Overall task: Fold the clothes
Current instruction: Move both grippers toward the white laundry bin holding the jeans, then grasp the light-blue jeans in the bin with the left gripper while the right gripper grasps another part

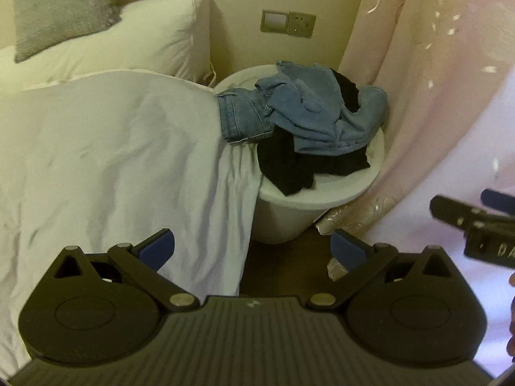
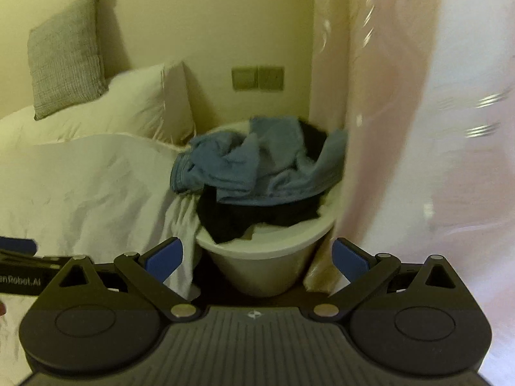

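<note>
A white round basket point(image 1: 322, 199) point(image 2: 264, 251) stands between the bed and the curtain, heaped with clothes. Blue denim garments point(image 1: 309, 109) point(image 2: 257, 157) lie on top, one hanging over the rim onto the bed. A black garment point(image 1: 289, 167) point(image 2: 244, 215) lies under them. My left gripper point(image 1: 252, 249) is open, low and short of the basket, nothing between its blue pads. My right gripper point(image 2: 256, 257) is open too, facing the basket's front wall from a short distance. In the left wrist view the right gripper point(image 1: 476, 222) shows at the right edge.
A bed with a white duvet point(image 1: 112, 160) point(image 2: 80, 193) fills the left side, with white pillows point(image 1: 145, 41) and a grey cushion point(image 2: 64, 54) at its head. A pink curtain point(image 1: 434, 96) point(image 2: 418, 128) hangs on the right. Wall sockets point(image 1: 288, 22) sit behind the basket. Dark floor point(image 1: 283, 267) lies below.
</note>
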A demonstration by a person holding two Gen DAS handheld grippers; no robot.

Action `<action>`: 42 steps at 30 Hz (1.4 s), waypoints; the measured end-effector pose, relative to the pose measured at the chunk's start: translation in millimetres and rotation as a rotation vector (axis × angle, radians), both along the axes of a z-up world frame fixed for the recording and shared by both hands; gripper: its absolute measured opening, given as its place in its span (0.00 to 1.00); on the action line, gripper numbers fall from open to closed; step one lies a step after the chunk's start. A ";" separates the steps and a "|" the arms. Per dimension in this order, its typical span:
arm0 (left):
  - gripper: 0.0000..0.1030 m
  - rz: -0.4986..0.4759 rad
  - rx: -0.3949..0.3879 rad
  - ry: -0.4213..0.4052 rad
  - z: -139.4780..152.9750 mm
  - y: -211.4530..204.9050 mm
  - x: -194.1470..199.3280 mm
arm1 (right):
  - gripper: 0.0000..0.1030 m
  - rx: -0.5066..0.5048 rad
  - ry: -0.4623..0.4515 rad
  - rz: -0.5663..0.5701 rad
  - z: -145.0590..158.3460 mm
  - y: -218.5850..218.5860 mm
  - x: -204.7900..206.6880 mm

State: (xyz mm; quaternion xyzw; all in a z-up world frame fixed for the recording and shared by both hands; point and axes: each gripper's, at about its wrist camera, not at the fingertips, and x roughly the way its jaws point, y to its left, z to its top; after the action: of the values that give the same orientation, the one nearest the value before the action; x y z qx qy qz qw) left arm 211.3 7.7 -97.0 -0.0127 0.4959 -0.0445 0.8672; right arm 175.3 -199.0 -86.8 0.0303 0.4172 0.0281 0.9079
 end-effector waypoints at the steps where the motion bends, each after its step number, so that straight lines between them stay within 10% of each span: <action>1: 0.99 -0.005 -0.008 0.011 -4.5 2.3 13.5 | 0.99 0.002 0.019 0.000 -5.7 2.0 12.1; 19: 0.98 -0.005 -0.250 0.211 -76.0 60.9 216.1 | 0.99 0.002 0.270 -0.103 -83.7 27.7 190.7; 23: 0.81 -0.006 -0.312 0.236 -96.4 67.4 245.7 | 0.99 0.007 0.294 -0.119 -95.9 33.0 212.7; 42: 0.72 0.019 -0.397 0.298 -155.3 86.0 303.4 | 0.92 -0.107 0.185 0.084 -132.1 90.6 268.1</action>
State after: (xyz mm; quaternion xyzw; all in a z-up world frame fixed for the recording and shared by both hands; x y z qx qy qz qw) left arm 514.6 93.7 -252.3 -0.1939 0.5997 -0.1308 0.7653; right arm 443.4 -108.4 -219.0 -0.0332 0.5009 0.0407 0.8639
